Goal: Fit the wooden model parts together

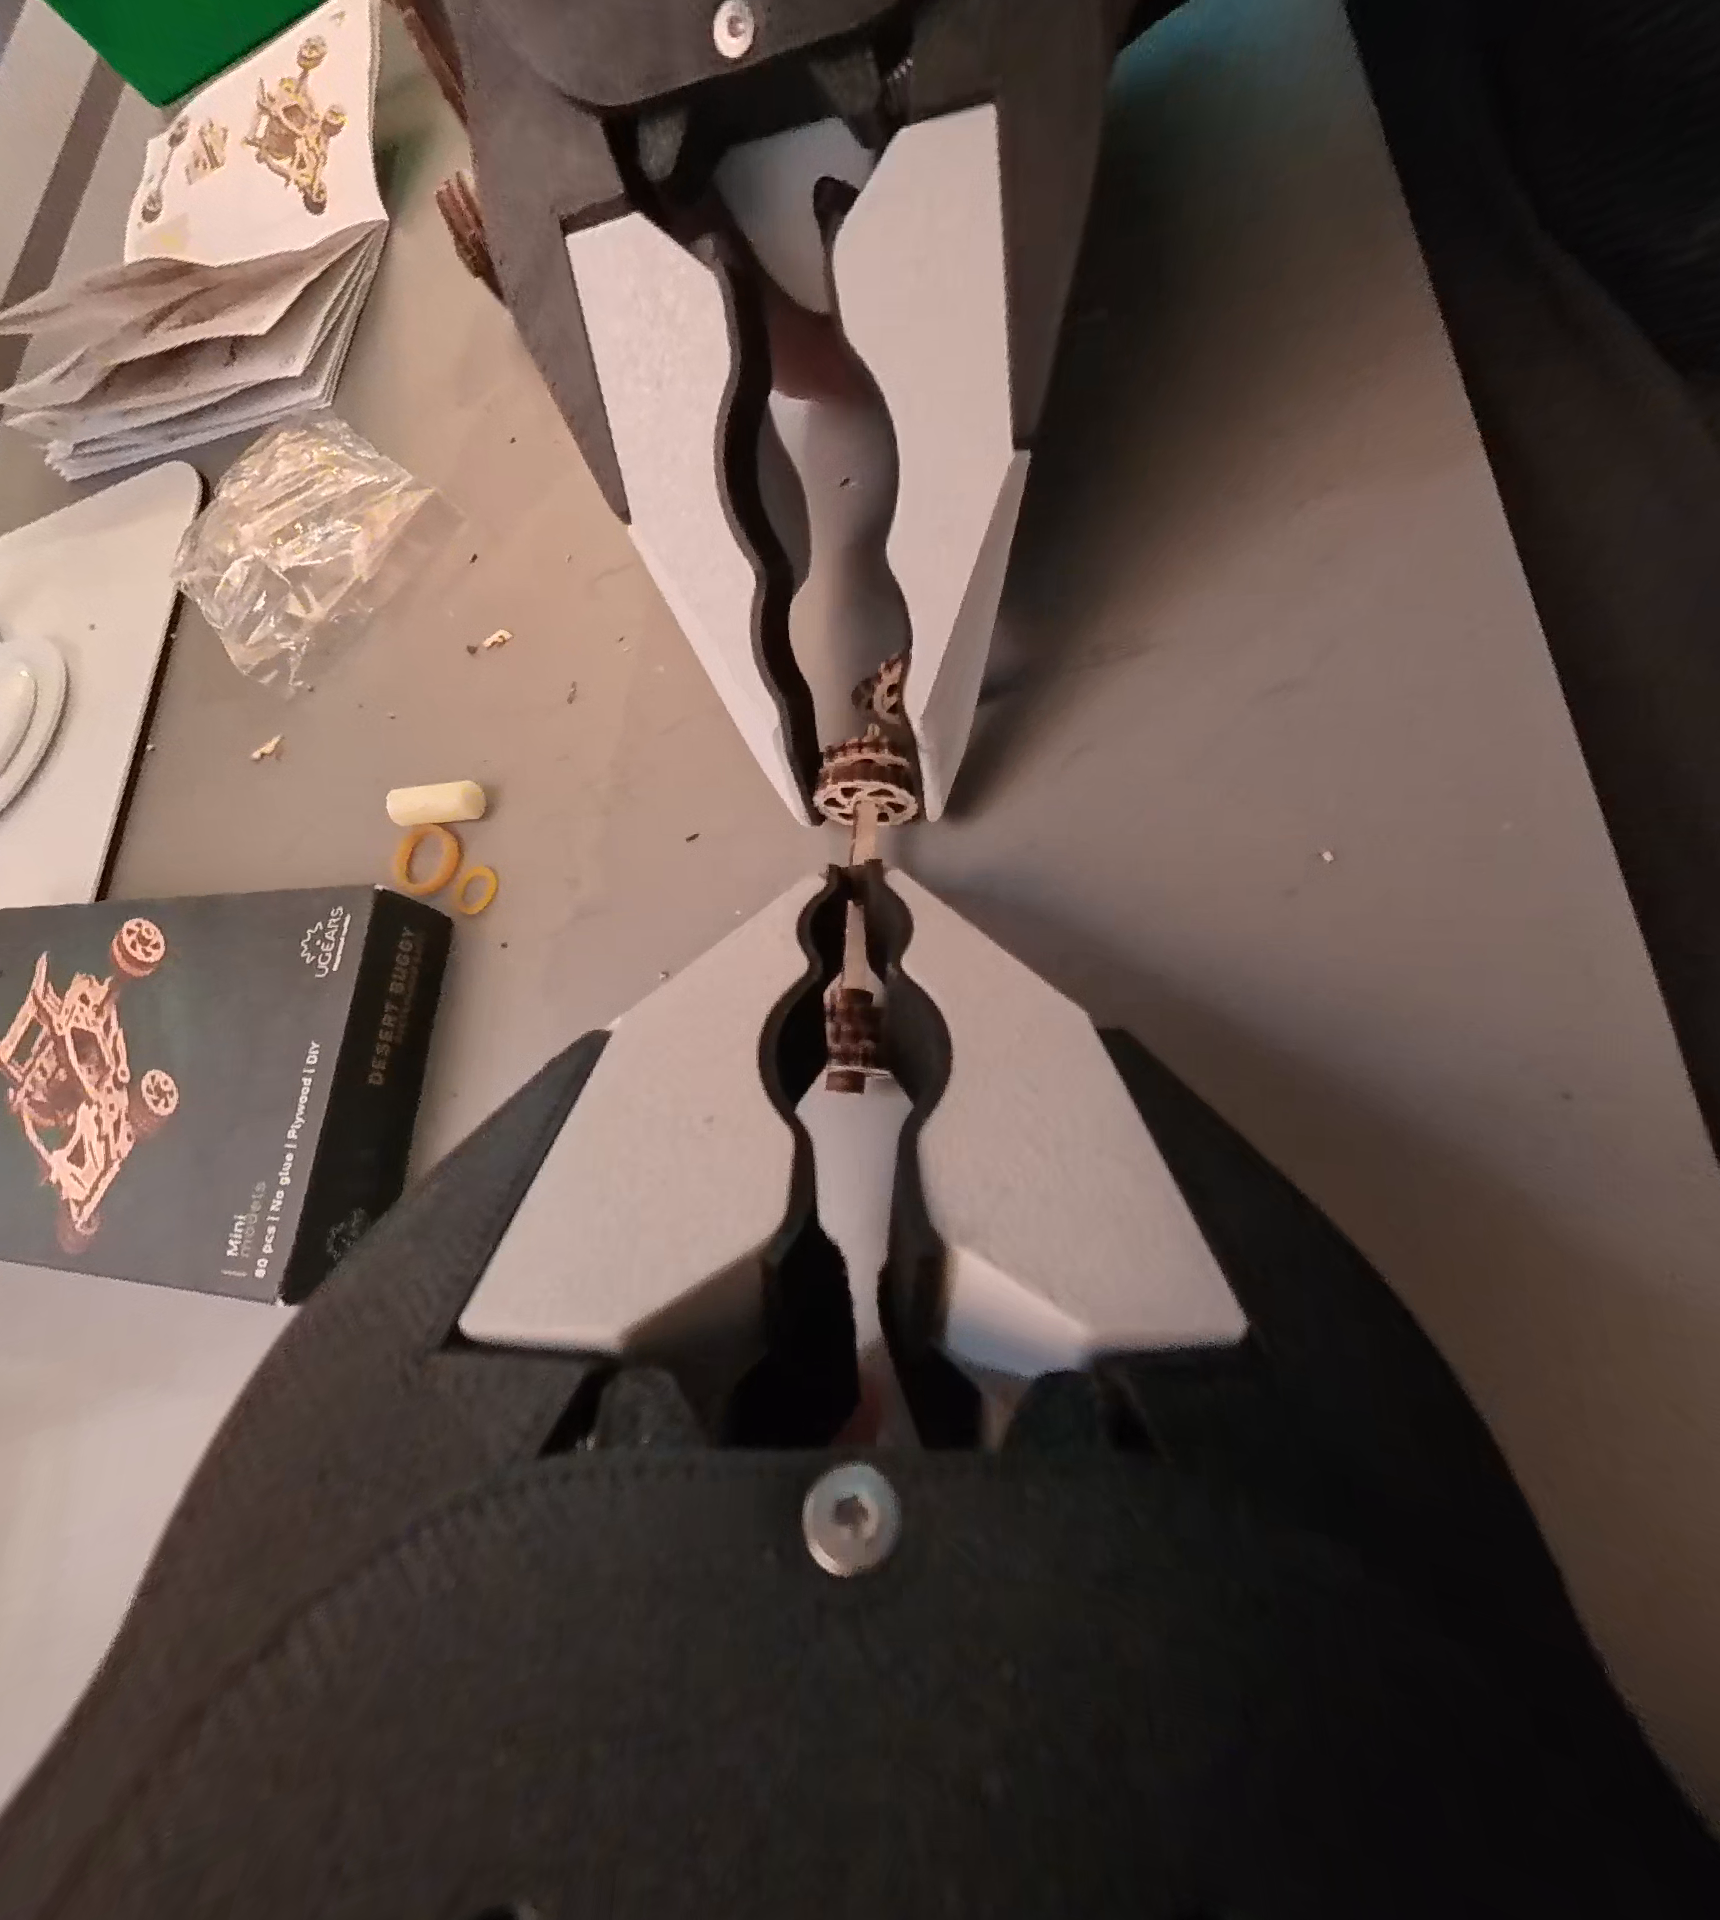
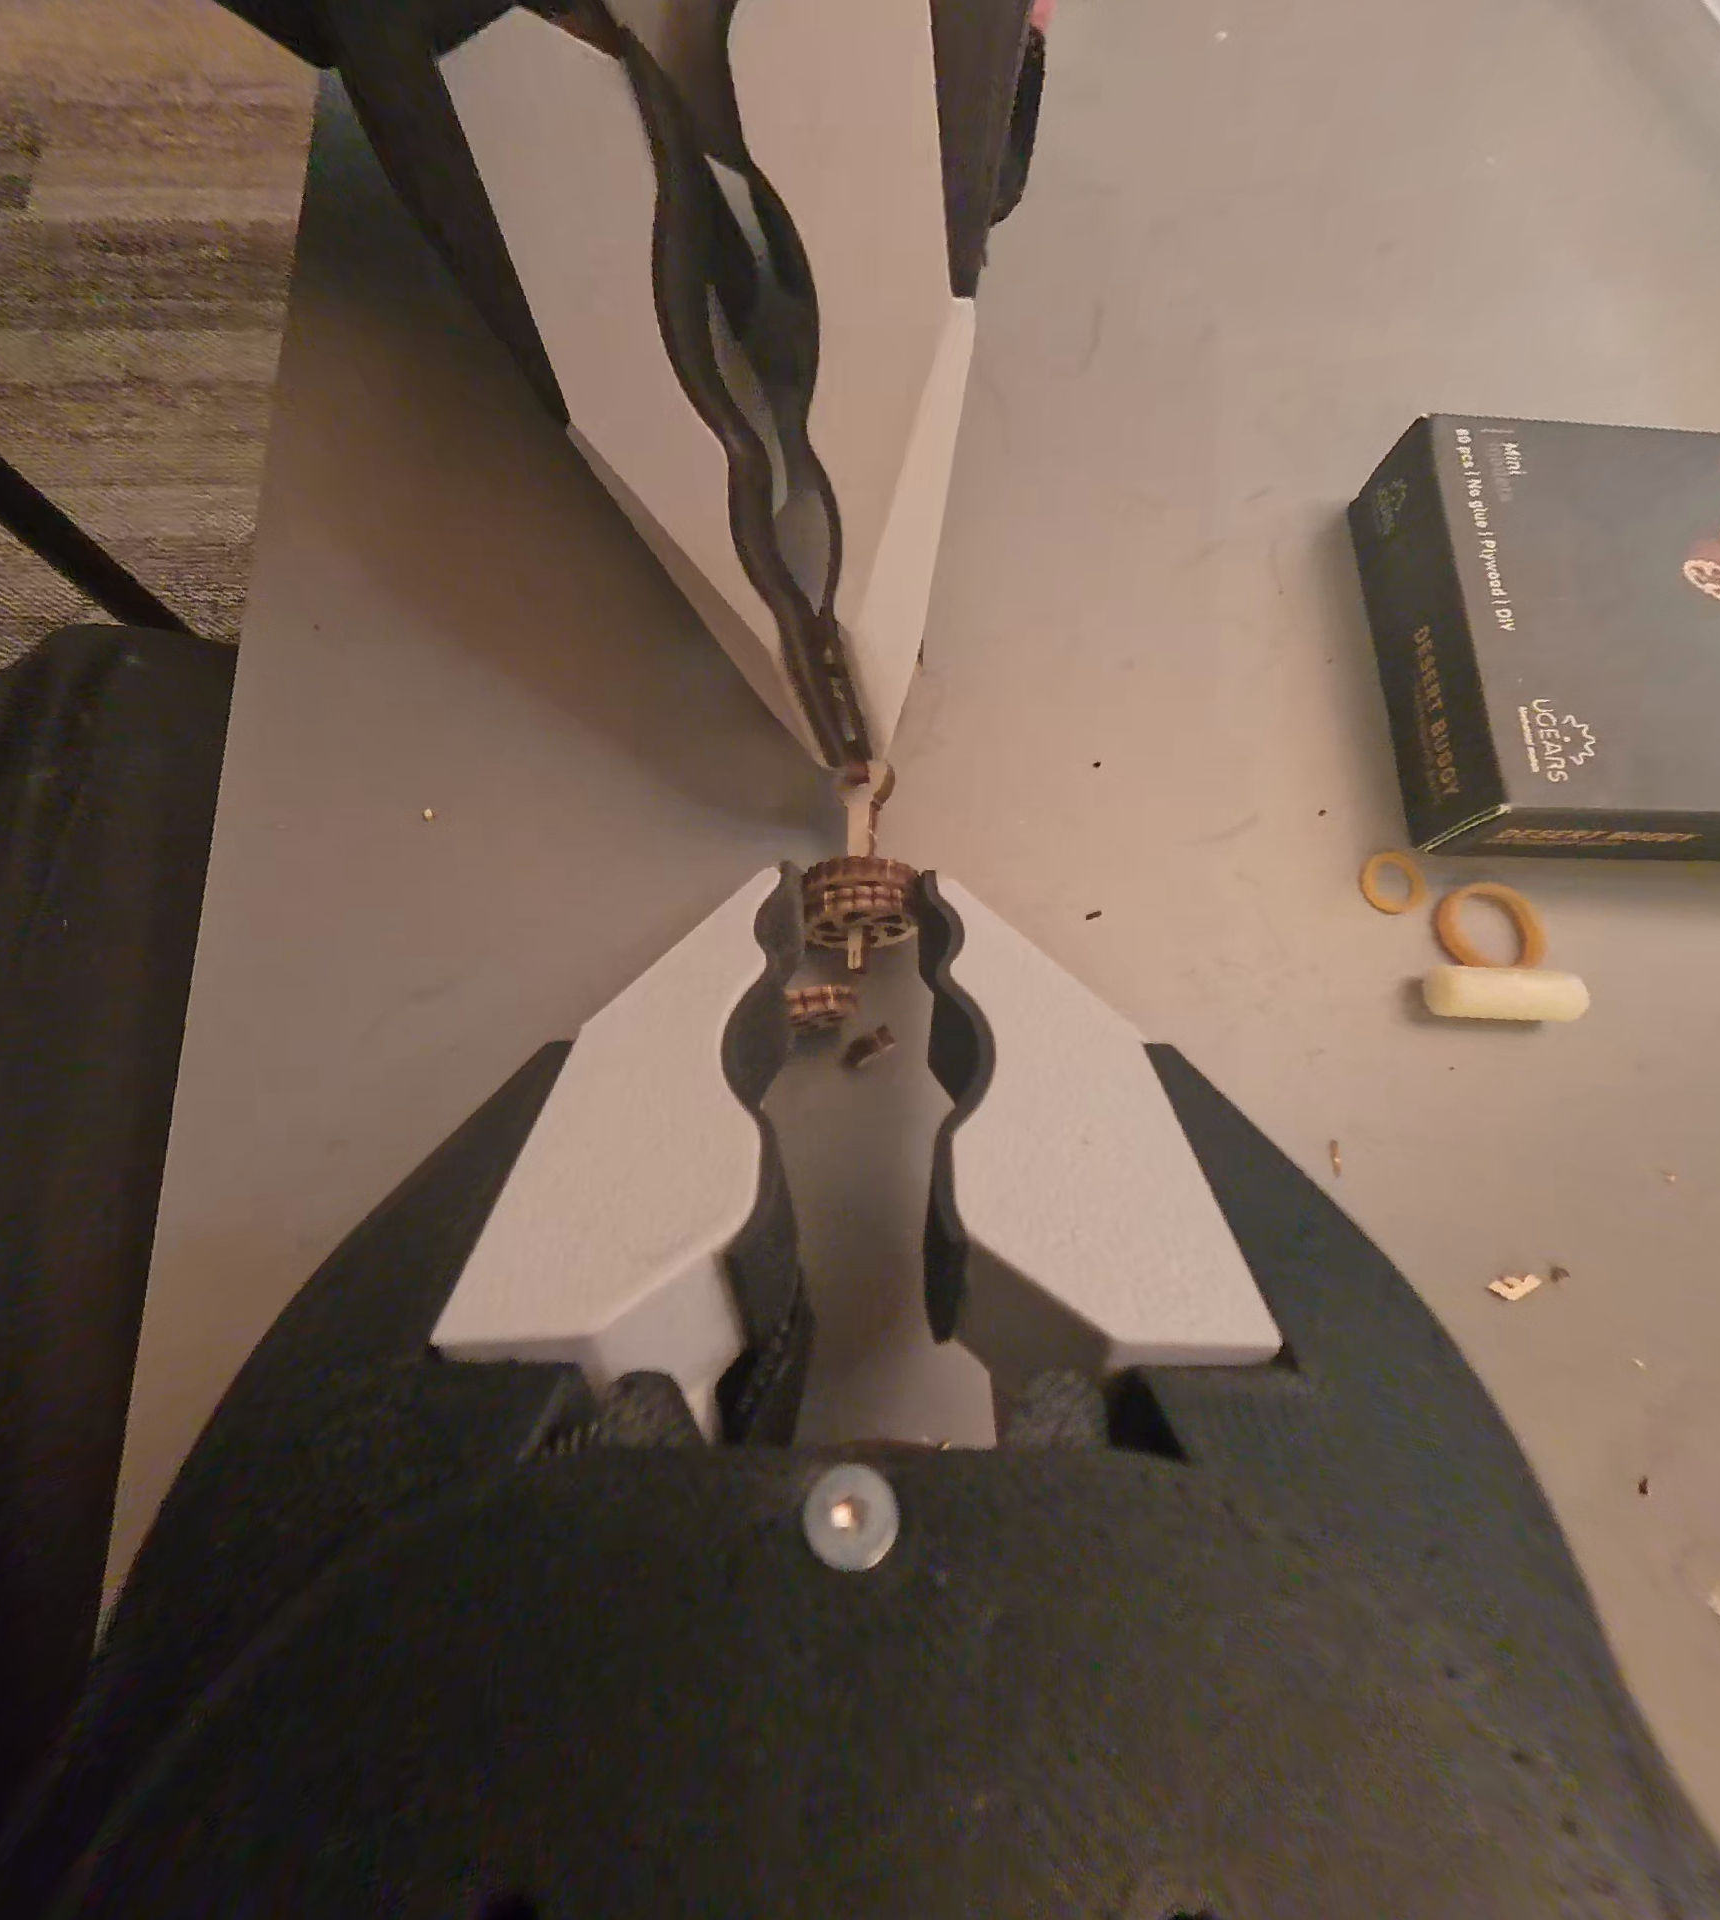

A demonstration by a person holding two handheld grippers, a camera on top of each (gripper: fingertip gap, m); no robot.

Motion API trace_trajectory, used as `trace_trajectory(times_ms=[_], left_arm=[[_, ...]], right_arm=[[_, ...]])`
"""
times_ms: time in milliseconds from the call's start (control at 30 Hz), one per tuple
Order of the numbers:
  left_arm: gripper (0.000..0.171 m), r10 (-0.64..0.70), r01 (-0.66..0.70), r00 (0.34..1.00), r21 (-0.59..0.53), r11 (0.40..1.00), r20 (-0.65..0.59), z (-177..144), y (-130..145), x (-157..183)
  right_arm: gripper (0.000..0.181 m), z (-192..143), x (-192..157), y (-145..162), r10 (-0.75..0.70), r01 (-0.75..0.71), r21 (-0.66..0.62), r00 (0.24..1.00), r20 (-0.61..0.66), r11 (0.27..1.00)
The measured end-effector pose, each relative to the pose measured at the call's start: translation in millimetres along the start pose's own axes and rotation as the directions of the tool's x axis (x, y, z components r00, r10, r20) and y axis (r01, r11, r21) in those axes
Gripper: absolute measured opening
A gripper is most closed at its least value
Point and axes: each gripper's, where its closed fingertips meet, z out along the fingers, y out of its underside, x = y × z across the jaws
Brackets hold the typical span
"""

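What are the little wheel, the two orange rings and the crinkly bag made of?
The little wheel looks like thin plywood: pale faces, dark burnt-looking edges, cut-out spokes. The two orange rings are probably rubber bands, matte and slightly bent out of round. The crinkly bag seems to be clear plastic film, creased with shiny glints.
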Motion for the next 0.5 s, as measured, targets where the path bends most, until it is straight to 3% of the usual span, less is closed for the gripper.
trace_trajectory(times_ms=[500], left_arm=[[0.000, 0.209, -0.209, 0.978, -0.063, 0.976, -0.003, 1.3, 3.0, 0.5]], right_arm=[[0.019, 0.4, 1.9, 0.0, 0.083, -0.083, -0.006, 0.995, 0.061, 0.997]])
